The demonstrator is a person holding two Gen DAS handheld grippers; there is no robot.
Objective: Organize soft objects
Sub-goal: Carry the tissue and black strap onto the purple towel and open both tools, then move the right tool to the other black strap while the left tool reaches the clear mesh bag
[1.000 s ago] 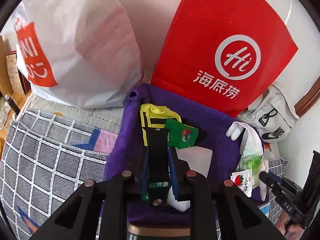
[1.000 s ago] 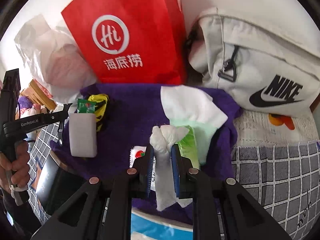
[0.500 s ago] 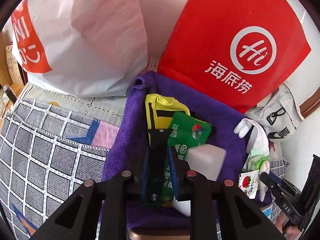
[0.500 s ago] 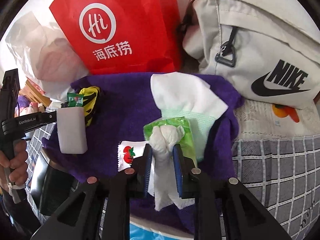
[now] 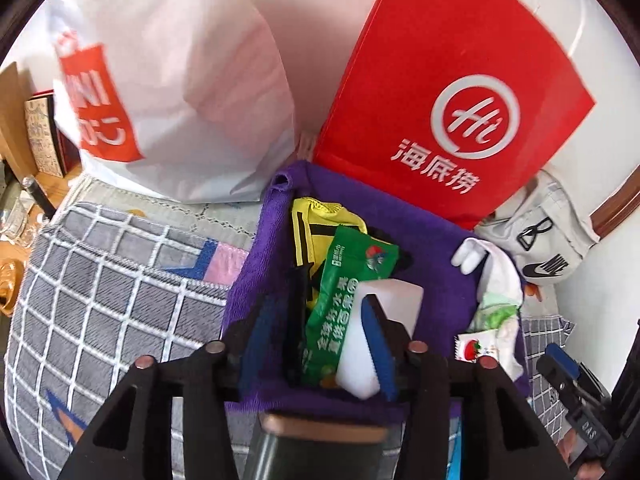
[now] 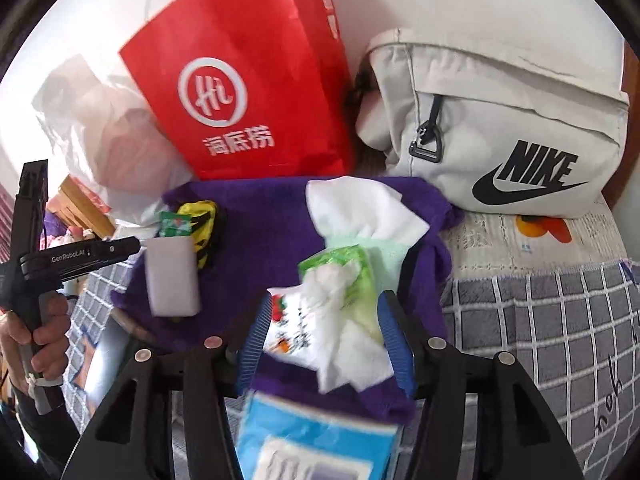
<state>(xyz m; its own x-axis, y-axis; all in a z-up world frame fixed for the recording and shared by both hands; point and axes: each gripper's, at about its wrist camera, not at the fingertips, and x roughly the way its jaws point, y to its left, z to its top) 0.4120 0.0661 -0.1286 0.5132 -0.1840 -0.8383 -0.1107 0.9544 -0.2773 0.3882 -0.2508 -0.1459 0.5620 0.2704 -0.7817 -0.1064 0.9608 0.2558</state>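
My left gripper is spreading its fingers right now, and they stand about half apart. Between them lie a black strap, a green sachet and the near end of a white sponge block. The blue pad of the right-hand finger sits just beside the sponge; I cannot tell whether it touches. The strap runs along the left-hand finger, apart from its pad. Just beyond the fingertips, a yellow and black cloth lies under the sachet's far end. All of it rests on the purple towel.

Over to my right gripper: its fingers are opening too, roughly half wide. A crumpled white tissue sits between them, loose, with neither pad pressing on it. Beside it, toward the left finger, lies a small white packet with a tomato print; under it is a green tissue pack. Ahead of the fingertips a white folded cloth lies on the same towel. Below the fingers, near me, a blue packet shows, blurred.

Further off, a red paper bag and a grey Nike bag stand behind the towel. Off to the left of my right fingers, a hand grips the left gripper's handle.
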